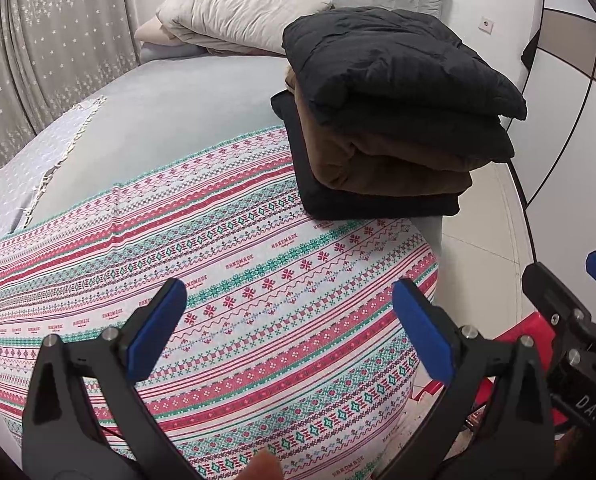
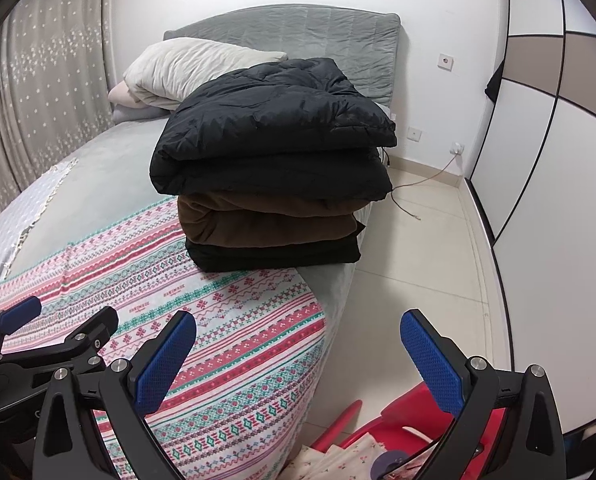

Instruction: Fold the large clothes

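Note:
A stack of folded clothes sits on the bed's right side: a black puffer jacket (image 1: 398, 80) on top, a brown garment (image 1: 374, 160) under it, a black garment (image 1: 338, 200) at the bottom. The stack also shows in the right wrist view, with the jacket (image 2: 274, 136) on top. My left gripper (image 1: 294, 320) is open and empty above the patterned blanket (image 1: 218, 264), nearer than the stack. My right gripper (image 2: 298, 352) is open and empty, over the bed's right edge. Each gripper shows at the edge of the other's view.
The bed (image 1: 170, 104) has a grey cover, pillows (image 1: 234, 16) and a grey headboard (image 2: 298, 36). A red plastic object (image 2: 378, 420) with cloth sits on the tiled floor (image 2: 418, 240) at the right. A wardrobe (image 2: 538, 140) stands right; curtains (image 1: 38, 60) hang left. A cable (image 2: 422, 184) lies on the floor.

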Available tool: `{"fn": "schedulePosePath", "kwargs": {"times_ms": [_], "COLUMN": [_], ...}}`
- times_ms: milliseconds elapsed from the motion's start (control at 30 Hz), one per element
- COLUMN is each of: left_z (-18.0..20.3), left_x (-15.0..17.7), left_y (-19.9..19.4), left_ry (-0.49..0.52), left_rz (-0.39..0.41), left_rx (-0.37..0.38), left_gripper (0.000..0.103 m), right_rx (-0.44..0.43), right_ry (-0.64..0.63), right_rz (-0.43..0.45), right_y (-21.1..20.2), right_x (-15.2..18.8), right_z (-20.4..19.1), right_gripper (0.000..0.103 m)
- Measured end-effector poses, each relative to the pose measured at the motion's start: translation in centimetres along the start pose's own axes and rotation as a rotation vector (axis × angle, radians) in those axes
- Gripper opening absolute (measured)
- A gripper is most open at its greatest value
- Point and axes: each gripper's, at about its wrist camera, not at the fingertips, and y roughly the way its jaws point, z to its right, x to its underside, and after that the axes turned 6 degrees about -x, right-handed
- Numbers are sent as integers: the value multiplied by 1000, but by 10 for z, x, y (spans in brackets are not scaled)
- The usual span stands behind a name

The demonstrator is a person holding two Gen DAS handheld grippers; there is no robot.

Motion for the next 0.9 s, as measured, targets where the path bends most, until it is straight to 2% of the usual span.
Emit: {"fn": "schedulePosePath", "kwargs": {"times_ms": [900], "left_z": [-4], "left_x": [2], "left_y": [-1], "left_ry": [10], "left_rz": [-4], "left_rx": [10], "left_gripper": [102], "right_rx": [0], "right_ry": [-3], "right_rz": [4], "right_y": [-2], "right_x": [0], "right_z": [-1], "right_gripper": [103]}}
